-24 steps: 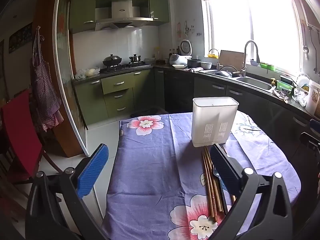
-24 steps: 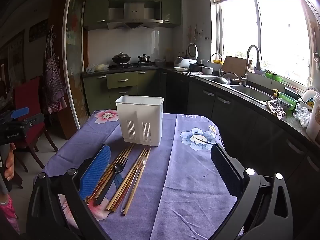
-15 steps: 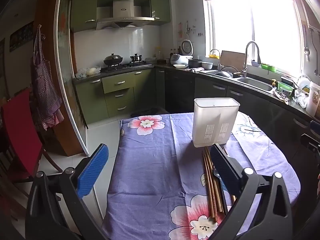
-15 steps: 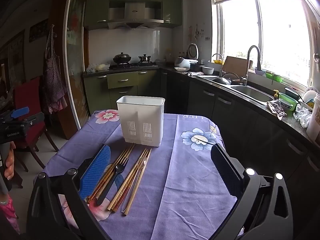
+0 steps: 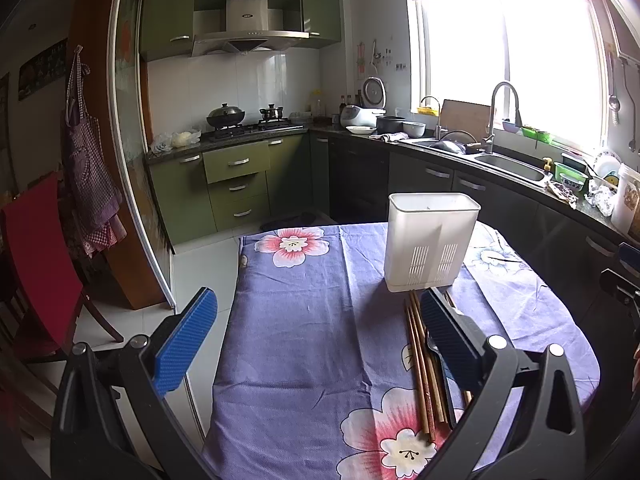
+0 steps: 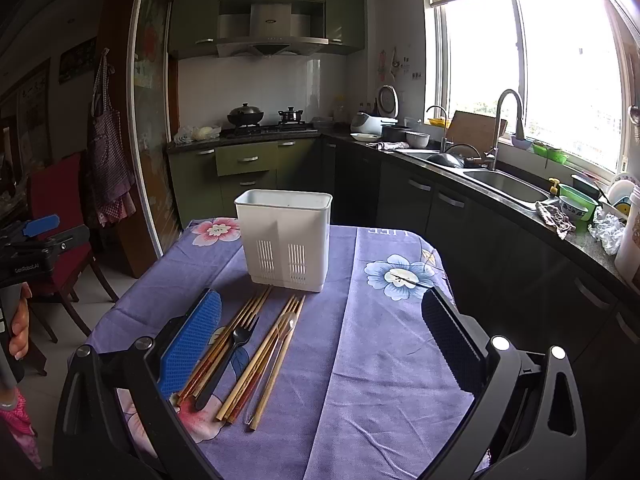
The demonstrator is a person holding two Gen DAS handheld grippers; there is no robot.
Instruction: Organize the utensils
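A white slotted utensil holder (image 6: 286, 238) stands upright on a table with a purple floral cloth (image 6: 380, 344); it also shows in the left wrist view (image 5: 430, 240). In front of it lie two bundles of wooden chopsticks (image 6: 266, 354), a black plastic fork (image 6: 230, 354) and a clear plastic spoon (image 6: 280, 336). The chopsticks (image 5: 420, 364) show partly behind my left gripper's right finger. My right gripper (image 6: 320, 344) is open and empty above the utensils. My left gripper (image 5: 316, 336) is open and empty over the table's left part.
A red chair (image 5: 36, 264) and a sliding door frame (image 5: 136, 184) stand left of the table. Dark cabinets and a counter with a sink (image 6: 508, 188) run along the right. The other gripper's handle (image 6: 28, 256) shows at the left edge.
Both grippers have moved slightly forward toward the holder. Nothing on the table has moved.
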